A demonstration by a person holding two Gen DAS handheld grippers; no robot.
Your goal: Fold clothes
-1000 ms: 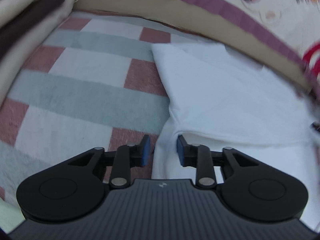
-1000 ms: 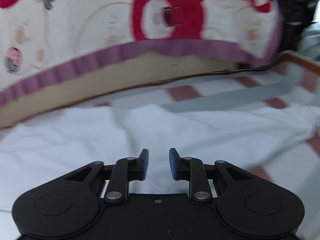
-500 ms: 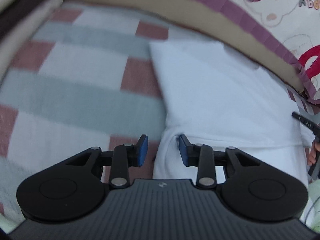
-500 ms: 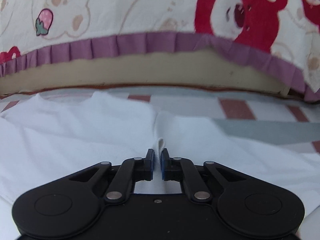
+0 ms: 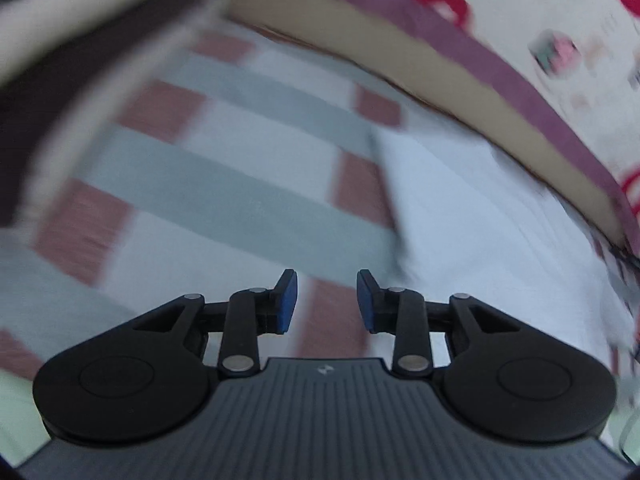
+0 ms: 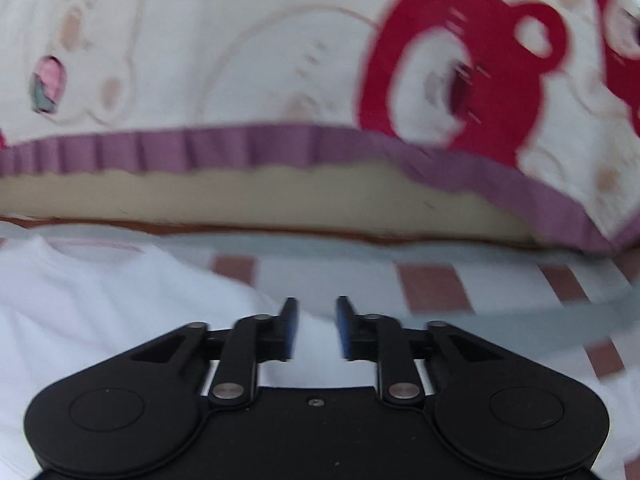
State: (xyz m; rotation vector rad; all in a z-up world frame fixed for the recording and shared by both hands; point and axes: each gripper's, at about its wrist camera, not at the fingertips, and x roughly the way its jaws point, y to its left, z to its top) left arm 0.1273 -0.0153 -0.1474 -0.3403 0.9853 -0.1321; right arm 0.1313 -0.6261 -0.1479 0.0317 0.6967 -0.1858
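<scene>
Hovering with both jaws apart and empty, I am holding my left gripper (image 5: 324, 300) and right gripper (image 6: 316, 328) over the white garment (image 5: 480, 232) on the checked blanket (image 5: 240, 200).

White garment (image 5: 500, 240); red-grey-white checked blanket (image 5: 224, 184); purple-trimmed, seemingly bear-print bedcover (image 6: 280, 80).

Checked bedsheet (image 5: 224, 184), cartoon bear bedding (image 6: 280, 52), purple frill (image 6: 240, 148)
</scene>
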